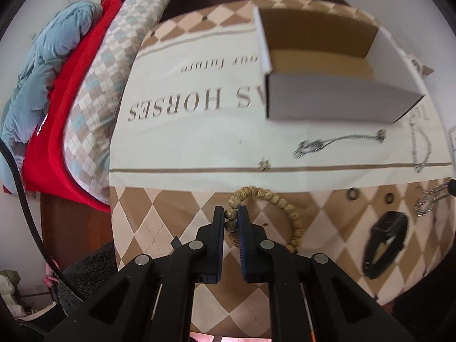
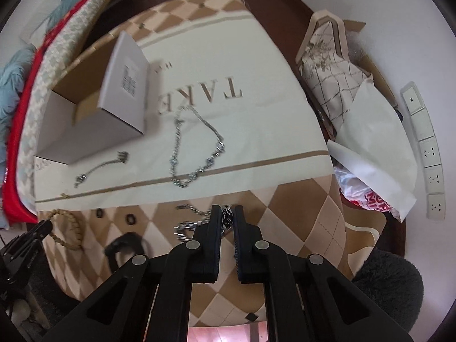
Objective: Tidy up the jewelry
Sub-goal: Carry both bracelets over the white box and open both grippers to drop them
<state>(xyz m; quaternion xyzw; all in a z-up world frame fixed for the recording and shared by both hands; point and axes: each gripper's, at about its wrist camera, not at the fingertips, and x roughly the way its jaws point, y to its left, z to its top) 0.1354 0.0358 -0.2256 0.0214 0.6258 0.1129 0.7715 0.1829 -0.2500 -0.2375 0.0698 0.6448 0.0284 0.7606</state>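
Note:
My left gripper [image 1: 231, 216] is shut on a tan beaded bracelet [image 1: 280, 205] near the front of the padded table; it also shows in the right wrist view [image 2: 69, 228]. My right gripper [image 2: 227, 213] is shut on a silver chain [image 2: 188, 229] lying on the checked cloth. An open white cardboard box [image 1: 336, 105] stands at the back; it also shows in the right wrist view [image 2: 94, 131]. A long silver necklace [image 2: 196, 148] and a short silver chain [image 2: 99, 166] lie on the white cloth beside the box.
Two small dark rings [image 1: 353, 193] and a black watch [image 1: 384, 242] lie on the checked cloth [image 1: 171, 222]. Bedding with a red blanket [image 1: 57, 108] lies left. A folded cushion [image 2: 327, 65], white paper [image 2: 379, 148] and a wall socket strip [image 2: 430, 154] are right.

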